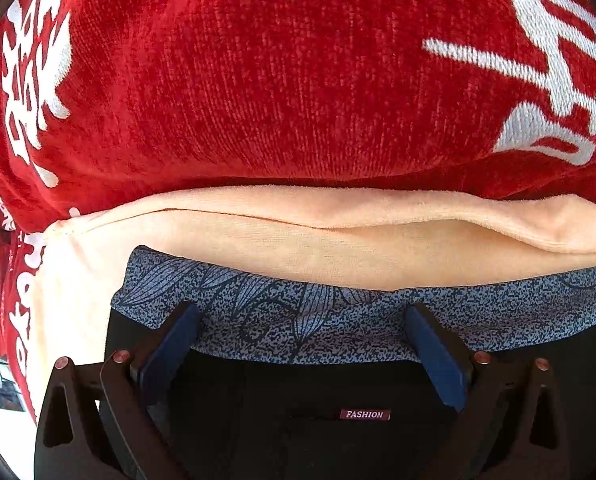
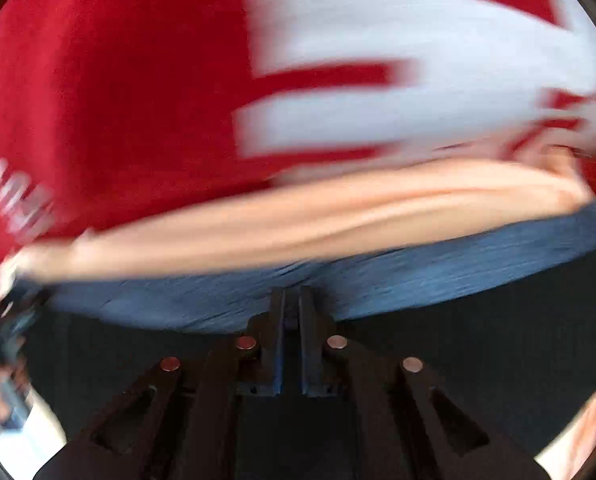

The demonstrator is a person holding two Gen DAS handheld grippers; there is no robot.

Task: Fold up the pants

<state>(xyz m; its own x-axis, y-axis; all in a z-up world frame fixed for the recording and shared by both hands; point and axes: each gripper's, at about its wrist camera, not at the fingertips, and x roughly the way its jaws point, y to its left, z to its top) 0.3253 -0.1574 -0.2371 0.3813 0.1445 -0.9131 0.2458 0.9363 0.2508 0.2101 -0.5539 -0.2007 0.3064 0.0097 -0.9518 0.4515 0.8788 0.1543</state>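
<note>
Left gripper (image 1: 301,336) jaws spread over pants (image 1: 298,400) waistband; right gripper (image 2: 292,312) jaws pinching it (blurred).

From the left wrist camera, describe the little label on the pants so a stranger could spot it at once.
Start at the big red blanket with white characters, then drop past the peach cloth and the blue speckled waistband onto the black pants. Between the left gripper fingers sits a small maroon tag, the only thing there bearing lettering: FASHION in white.
</note>
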